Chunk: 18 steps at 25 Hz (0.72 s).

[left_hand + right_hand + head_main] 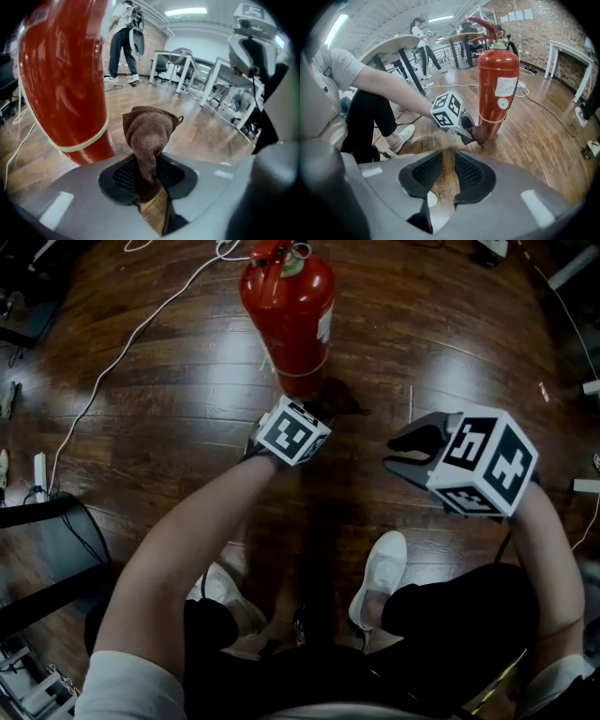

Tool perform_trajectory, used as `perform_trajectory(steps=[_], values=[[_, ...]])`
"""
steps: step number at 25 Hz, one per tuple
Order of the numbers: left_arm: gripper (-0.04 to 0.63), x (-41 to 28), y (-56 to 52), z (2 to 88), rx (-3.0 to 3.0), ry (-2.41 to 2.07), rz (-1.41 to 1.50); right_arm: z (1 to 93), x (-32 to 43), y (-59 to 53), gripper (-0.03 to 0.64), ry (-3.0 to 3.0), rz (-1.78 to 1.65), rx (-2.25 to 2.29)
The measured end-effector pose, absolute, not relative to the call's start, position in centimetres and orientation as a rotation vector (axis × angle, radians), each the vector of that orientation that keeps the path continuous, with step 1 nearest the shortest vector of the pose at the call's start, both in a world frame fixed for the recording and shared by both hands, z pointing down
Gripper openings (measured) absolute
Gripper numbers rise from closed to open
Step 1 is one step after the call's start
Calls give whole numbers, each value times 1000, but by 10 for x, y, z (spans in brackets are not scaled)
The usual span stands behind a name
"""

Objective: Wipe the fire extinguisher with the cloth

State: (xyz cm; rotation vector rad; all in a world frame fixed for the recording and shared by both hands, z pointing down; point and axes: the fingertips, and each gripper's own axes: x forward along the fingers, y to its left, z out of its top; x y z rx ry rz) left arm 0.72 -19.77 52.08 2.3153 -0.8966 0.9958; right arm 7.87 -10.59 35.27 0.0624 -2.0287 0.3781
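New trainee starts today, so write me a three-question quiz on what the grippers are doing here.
1. True or false: the left gripper is shut on the cloth.
2. The right gripper is: A) open and empty, B) shut on the cloth, C) clamped on the extinguisher.
3. Fill in: the extinguisher stands on the wooden ___.
Key: 1 true; 2 A; 3 floor.

An open-plan office or lab workspace: a glossy wooden plank floor (169, 427), a brick wall (534, 23), white desks (393, 44), ceiling strip lights (185, 11), loose cables (122, 352) trailing across the boards, and a person (121, 42) standing at the back.
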Motion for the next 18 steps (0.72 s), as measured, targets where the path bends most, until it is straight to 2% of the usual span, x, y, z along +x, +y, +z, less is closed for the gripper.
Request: perform_trajectory(steps=[6, 10, 18], values=[[95, -29, -142, 429, 2485, -641, 1045, 314, 81, -87, 86, -2115, 346, 194], [95, -56, -111, 348, 2581, -692, 917, 291, 83, -61, 77, -2168, 349, 258], [95, -60, -4, 218, 2740, -688, 657, 259, 66, 10, 72, -2257, 297, 335]])
